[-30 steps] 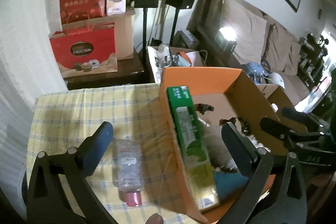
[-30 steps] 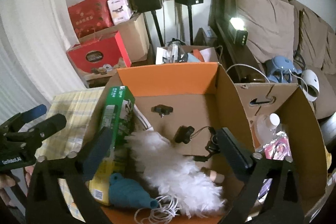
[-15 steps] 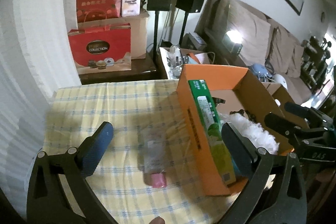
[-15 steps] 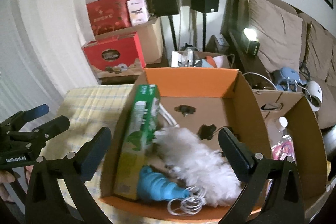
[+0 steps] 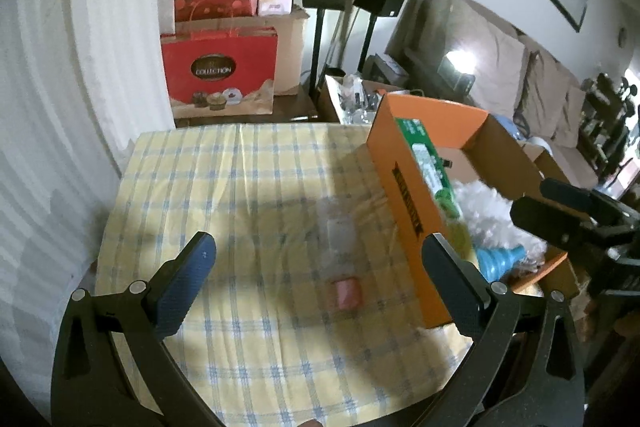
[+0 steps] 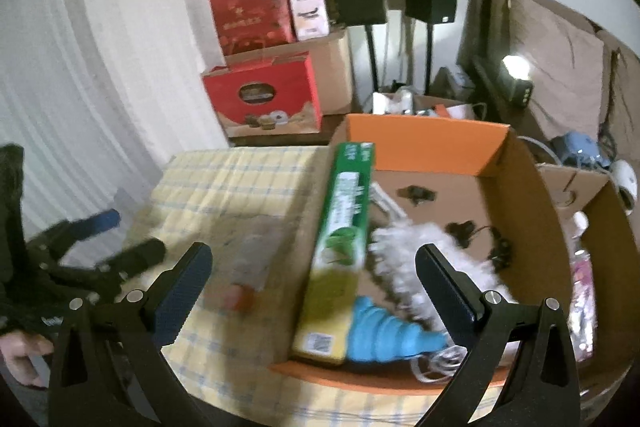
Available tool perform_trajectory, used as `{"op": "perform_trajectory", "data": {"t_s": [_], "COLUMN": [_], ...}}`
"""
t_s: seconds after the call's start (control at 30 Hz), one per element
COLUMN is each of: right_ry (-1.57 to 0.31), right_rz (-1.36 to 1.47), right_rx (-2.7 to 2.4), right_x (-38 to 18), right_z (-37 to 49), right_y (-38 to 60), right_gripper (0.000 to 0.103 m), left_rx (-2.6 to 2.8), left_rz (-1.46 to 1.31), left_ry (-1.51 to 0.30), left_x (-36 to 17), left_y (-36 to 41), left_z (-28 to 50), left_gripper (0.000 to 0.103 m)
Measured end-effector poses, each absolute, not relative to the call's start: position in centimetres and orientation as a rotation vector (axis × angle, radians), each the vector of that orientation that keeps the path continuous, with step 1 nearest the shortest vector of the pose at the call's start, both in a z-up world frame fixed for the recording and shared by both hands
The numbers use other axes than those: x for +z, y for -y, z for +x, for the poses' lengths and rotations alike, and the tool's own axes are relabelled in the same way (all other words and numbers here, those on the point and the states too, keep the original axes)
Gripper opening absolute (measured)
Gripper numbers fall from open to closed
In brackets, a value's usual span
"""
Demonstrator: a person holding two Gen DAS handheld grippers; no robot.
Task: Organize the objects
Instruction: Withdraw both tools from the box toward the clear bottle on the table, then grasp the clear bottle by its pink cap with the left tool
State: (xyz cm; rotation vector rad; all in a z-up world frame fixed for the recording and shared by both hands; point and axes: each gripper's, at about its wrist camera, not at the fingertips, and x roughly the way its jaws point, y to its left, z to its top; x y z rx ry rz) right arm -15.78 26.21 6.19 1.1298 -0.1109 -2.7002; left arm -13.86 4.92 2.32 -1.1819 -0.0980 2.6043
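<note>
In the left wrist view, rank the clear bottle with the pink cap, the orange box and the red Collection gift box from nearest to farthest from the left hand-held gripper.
1. Clear bottle, lying on the tablecloth between the open left hand-held gripper fingers.
2. Orange box, to the right, beside the bottle.
3. Red Collection gift box, beyond the table's far edge, by the wall.

Both fisheye views are aimed down and forward over the checked tablecloth (image 5: 248,195). The orange box (image 6: 424,143) and clear bottle (image 5: 340,247) are shared, seen close from either side.
</note>
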Motion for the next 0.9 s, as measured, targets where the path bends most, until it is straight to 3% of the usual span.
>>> {"op": "perform_trajectory", "data": {"t_s": [0.37,0.43,0.53,0.77,0.9], "right_ry": [0.182,0.168,0.142,0.22,0.233], "right_rz": [1.076,1.077,1.089,1.094,1.108], "right_rx": [-2.688,-2.674,-2.666,-2.635,-2.622], "right_x": [5.7,5.6,5.4,4.9,4.5], "right_z": [-14.3,-14.3,-14.6,-15.4,-15.6], "right_y": [-23.6,-23.0,-22.4,-23.0,-23.4], "right_gripper": [0.103,0.103,0.101,0.071,0.068], "left_rx": [2.514,2.516,2.516,2.494,2.449], "left_rz": [-1.266,-1.262,-1.261,-1.258,-1.288], "left_ry": [0.137,0.131,0.139,0.129,0.135], "left_x": [-3.0,-3.5,-4.1,-5.4,-6.4], "left_y": [-5.3,-5.6,-6.0,-7.5,-8.6], "left_z": [-13.2,-13.1,-13.3,-13.9,-14.4], "left_gripper": [0.093,0.084,0.078,0.056,0.051]}}
